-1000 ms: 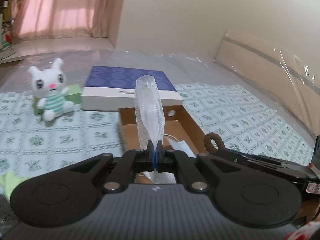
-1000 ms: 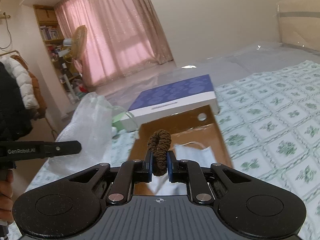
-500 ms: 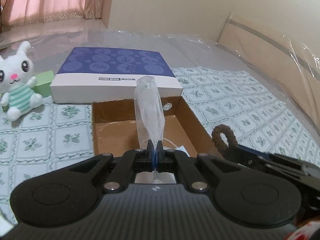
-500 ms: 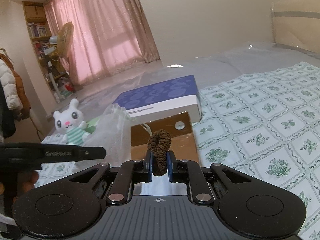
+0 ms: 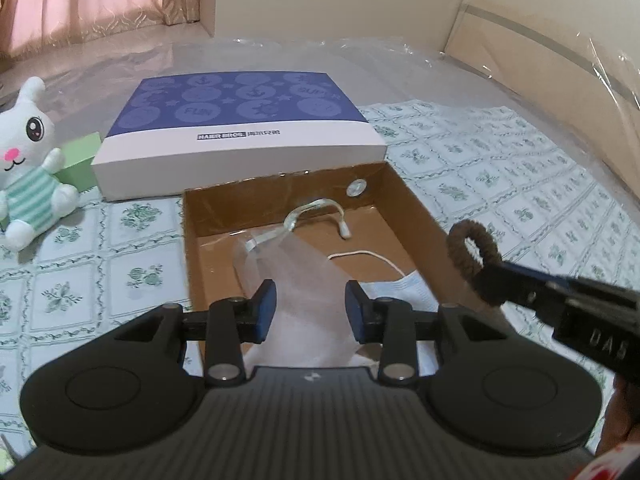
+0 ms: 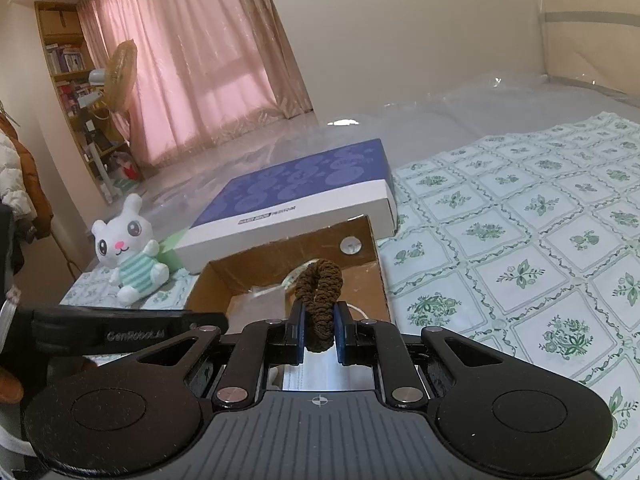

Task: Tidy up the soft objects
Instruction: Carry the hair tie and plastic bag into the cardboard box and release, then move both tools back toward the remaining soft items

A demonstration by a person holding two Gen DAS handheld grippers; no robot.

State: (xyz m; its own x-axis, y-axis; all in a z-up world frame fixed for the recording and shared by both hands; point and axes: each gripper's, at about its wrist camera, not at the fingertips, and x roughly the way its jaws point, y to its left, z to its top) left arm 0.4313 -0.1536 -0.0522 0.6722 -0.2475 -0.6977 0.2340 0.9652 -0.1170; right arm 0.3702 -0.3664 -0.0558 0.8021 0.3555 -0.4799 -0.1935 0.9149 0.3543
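An open brown cardboard box point(image 5: 416, 220) point(image 6: 372, 248) lies on the patterned bedsheet. Inside it lie a white mesh drawstring pouch point(image 5: 304, 276) and a white face mask point(image 5: 404, 290). My left gripper point(image 5: 310, 312) hangs over the box's near end, its jaws opening, the pads apart from the pouch, which has dropped below them. My right gripper point(image 6: 319, 330) is shut on a brown hair scrunchie point(image 6: 320, 296) point(image 5: 472, 252) over the box's right side. A white plush bunny point(image 5: 28, 164) point(image 6: 128, 248) sits left of the box.
A flat blue-and-white box point(image 5: 244, 128) point(image 6: 304, 196) lies just behind the cardboard box. A green block point(image 5: 80, 160) stands behind the bunny. Clear plastic sheeting point(image 5: 400, 60) covers the far bed. A fan point(image 6: 120, 76) and bookshelf point(image 6: 64, 60) stand by the pink curtains.
The left gripper moved forward and down over the box, then its jaws parted and the mesh pouch fell into the box. The right gripper came closer to the box with the scrunchie.
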